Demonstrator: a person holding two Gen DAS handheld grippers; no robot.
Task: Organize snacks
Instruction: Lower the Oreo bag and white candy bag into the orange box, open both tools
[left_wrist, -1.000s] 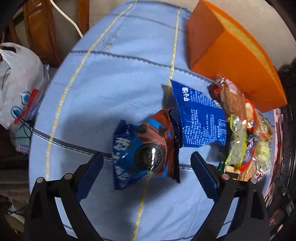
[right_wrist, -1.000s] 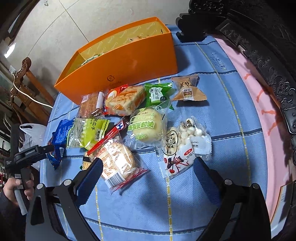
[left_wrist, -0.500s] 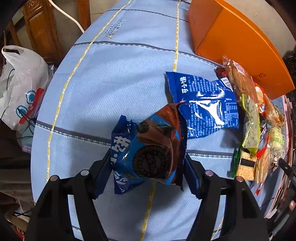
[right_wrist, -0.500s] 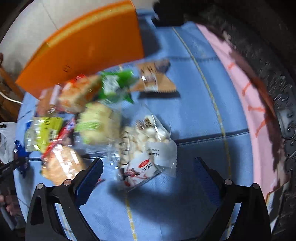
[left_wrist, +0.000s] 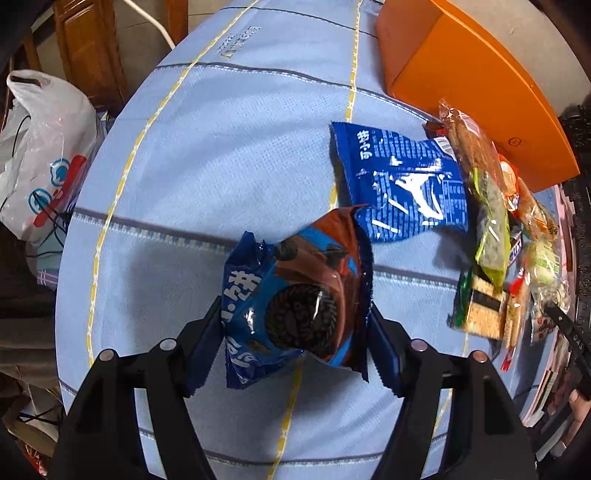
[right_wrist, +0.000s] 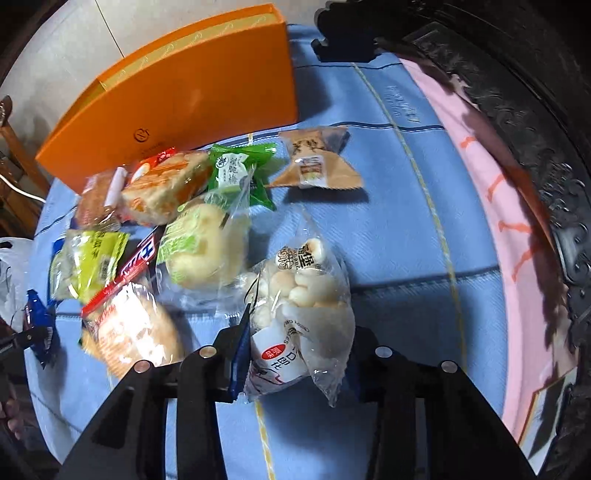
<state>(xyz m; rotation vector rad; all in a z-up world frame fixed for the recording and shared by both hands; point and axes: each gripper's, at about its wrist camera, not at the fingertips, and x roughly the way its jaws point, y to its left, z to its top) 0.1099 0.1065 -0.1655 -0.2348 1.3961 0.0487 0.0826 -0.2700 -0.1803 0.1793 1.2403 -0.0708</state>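
Both claws loaded, pickup step of the snack sort

L claw (left_wrist: 295, 339) is clamped on the blue cookie pack (left_wrist: 295, 302), which sits square between its fingers w/ the top sticking out toward the far side; I read it as just off the worktop (left_wrist: 221, 147) but can't be sure. R claw (right_wrist: 295, 354) has just been closing and its fingers now pinch the clear bag of white puffs (right_wrist: 301, 314) at its near end, rest of the bag pointing away. Next I'd carry both to the orange box (right_wrist: 184, 99) at the far side, lift clear of the loose snack pile (right_wrist: 166, 221) left of the R claw, watch the soft bag doesn't slip
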